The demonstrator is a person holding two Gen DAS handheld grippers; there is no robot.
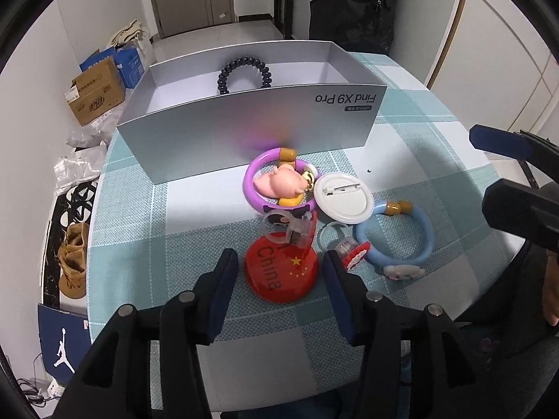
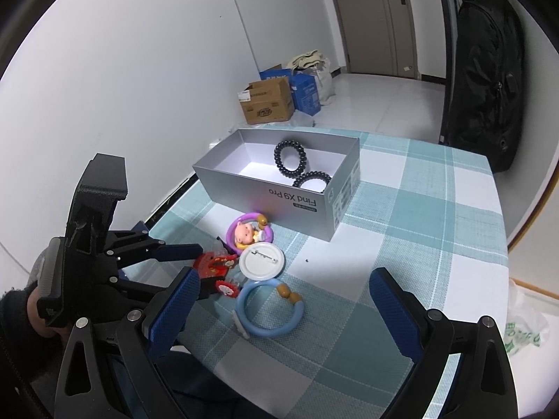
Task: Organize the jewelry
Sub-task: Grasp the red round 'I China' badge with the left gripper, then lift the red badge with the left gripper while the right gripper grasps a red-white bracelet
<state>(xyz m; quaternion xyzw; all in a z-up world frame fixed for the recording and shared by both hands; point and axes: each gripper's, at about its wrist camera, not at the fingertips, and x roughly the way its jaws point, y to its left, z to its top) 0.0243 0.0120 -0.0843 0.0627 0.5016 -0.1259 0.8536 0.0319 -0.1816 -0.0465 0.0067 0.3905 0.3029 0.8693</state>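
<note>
The left gripper hangs low over the near part of the checked tablecloth, its blue-padded jaws spread apart on either side of the red China badge, touching neither edge of it as far as the view shows. A clear ring leans on the badge's far rim, and a second small clear ring with a red-and-white charm lies just right of it. The right gripper is also wide open, holding nothing, with the blue bracelet lying on the cloth between and ahead of its fingers. Bare cloth spreads to the right of the pile toward the table's right edge, and also to the left. Just beyond, the white pin badge lies face down, touching the purple bracelet, which holds a pink pig figure. Behind that stands the open silver box, its near wall close to the purple bracelet; two black coil hair ties rest inside. Past the table's far edge, cardboard boxes sit on the floor.
</note>
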